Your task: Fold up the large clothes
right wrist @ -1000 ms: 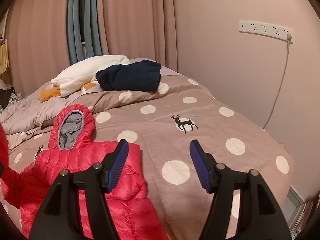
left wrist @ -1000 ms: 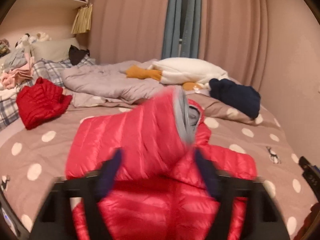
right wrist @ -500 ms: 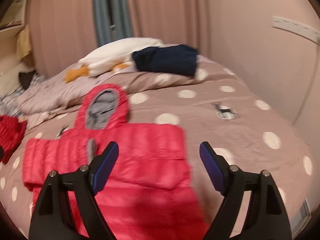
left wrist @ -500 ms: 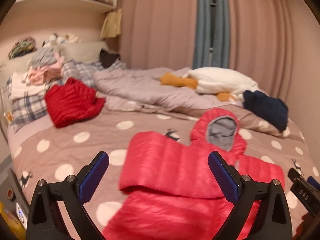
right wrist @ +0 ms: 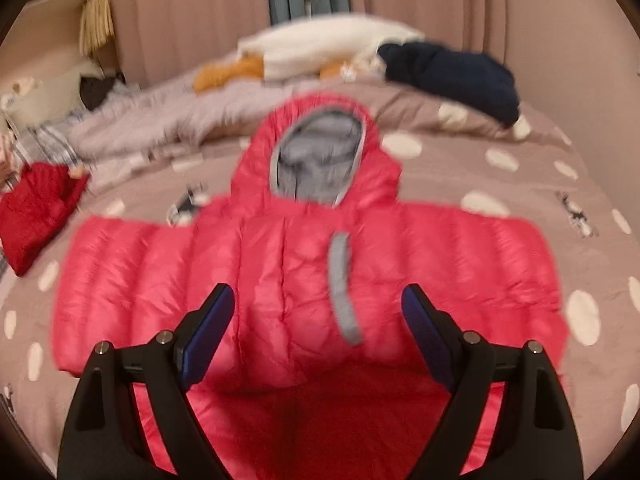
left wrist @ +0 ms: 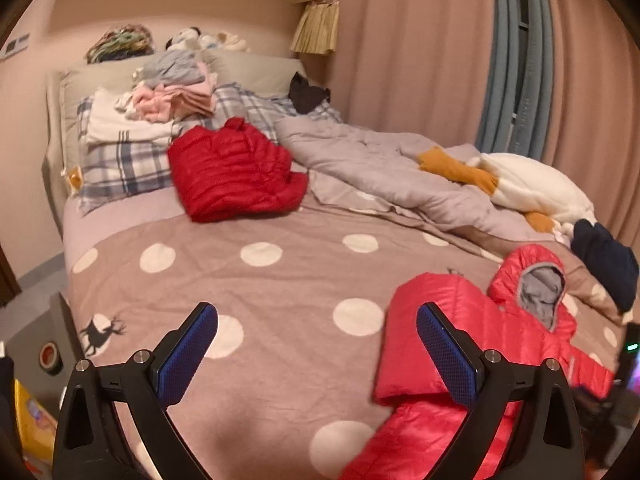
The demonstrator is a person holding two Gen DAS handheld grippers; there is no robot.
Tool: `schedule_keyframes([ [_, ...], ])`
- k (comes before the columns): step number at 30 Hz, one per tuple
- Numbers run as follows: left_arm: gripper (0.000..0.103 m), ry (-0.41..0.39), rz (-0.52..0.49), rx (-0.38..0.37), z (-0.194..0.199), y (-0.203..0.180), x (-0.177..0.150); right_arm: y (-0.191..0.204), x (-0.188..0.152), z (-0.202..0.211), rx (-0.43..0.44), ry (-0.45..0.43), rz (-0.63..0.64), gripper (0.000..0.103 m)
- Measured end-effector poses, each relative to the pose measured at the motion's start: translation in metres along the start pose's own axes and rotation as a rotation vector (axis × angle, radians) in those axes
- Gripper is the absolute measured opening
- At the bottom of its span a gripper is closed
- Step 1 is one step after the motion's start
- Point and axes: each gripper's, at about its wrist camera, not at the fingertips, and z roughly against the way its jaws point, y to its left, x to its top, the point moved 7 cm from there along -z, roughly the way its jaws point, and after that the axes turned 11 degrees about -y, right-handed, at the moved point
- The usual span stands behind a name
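Now both sleeves lie folded across the red jacket [right wrist: 304, 280] on the bed [left wrist: 280, 280] — left claw [left wrist: 316, 344] and right claw [right wrist: 318, 324] gape empty — next likely gripping the hem to fold upward.

Warm, dim indoor light tints both my views pinkish, the right one smeared by motion blur, the left sharper, both bowed and black-cornered at the edges.

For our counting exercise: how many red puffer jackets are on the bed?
2. The hooded red jacket lies spread out on the dotted cover; the darker red jacket sits bundled near the plaid pillows. Others may be hidden.
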Motion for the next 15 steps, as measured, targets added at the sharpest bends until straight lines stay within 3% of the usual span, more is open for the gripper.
schedule_keyframes([
  [1,0.099,0.006,0.0,0.004,-0.001,0.001,-0.001,0.002,-0.006,-0.009,0.004,0.03,-0.003,0.058],
  [3,0.099,0.009,-0.005,0.01,-0.003,0.003,0.0,0.001,-0.013,-0.016,-0.013,0.04,-0.003,0.05],
  [5,0.099,0.007,-0.018,0.009,-0.003,0.004,-0.001,-0.003,-0.01,-0.01,-0.025,0.014,-0.008,0.024],
  [7,0.099,0.008,-0.03,0.015,-0.003,0.001,-0.002,-0.01,-0.002,-0.002,-0.036,-0.016,-0.015,0.017],
  [11,0.099,0.009,-0.013,-0.026,0.002,-0.006,-0.001,-0.043,0.018,0.018,-0.112,-0.085,-0.02,0.015],
  [15,0.099,0.008,-0.032,-0.07,0.005,-0.024,-0.006,-0.085,0.023,0.025,-0.159,-0.07,-0.055,0.016],
])
